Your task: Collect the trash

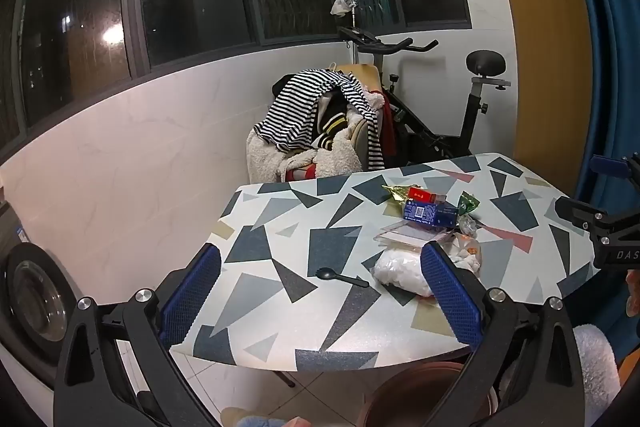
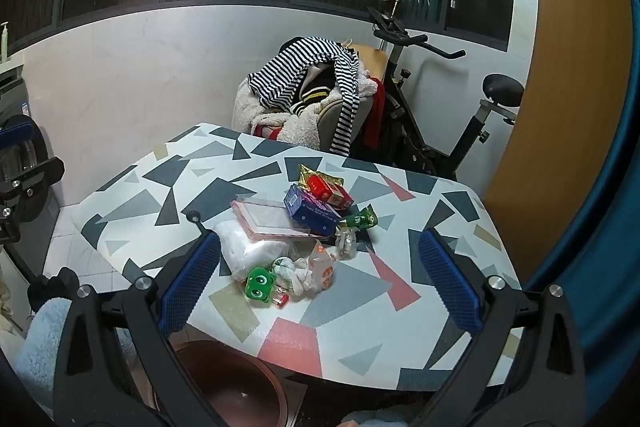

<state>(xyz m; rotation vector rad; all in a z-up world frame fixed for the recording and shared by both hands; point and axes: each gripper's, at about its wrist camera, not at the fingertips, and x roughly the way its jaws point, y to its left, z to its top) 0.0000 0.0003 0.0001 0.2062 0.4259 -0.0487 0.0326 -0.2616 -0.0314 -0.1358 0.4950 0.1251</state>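
Observation:
A heap of trash lies on the patterned table (image 1: 280, 251) (image 2: 160, 187): a blue box (image 1: 430, 214) (image 2: 312, 213), a red packet (image 1: 421, 195) (image 2: 328, 189), a pink-rimmed clear tray (image 1: 408, 235) (image 2: 272, 219), a white plastic bag (image 1: 400, 273) (image 2: 250, 251), a green frog wrapper (image 2: 259, 285) and a green foil wrapper (image 2: 362, 219). A black plastic spoon (image 1: 340, 277) lies apart, left of the heap. My left gripper (image 1: 320, 297) is open and empty, held above the table's near edge. My right gripper (image 2: 320, 285) is open and empty, above the near side of the heap.
A brown bin (image 1: 424, 395) (image 2: 236, 383) stands on the floor under the table's near edge. A chair piled with clothes (image 1: 320, 123) and an exercise bike (image 1: 440, 99) stand behind the table. A washing machine (image 1: 32, 299) is at the left.

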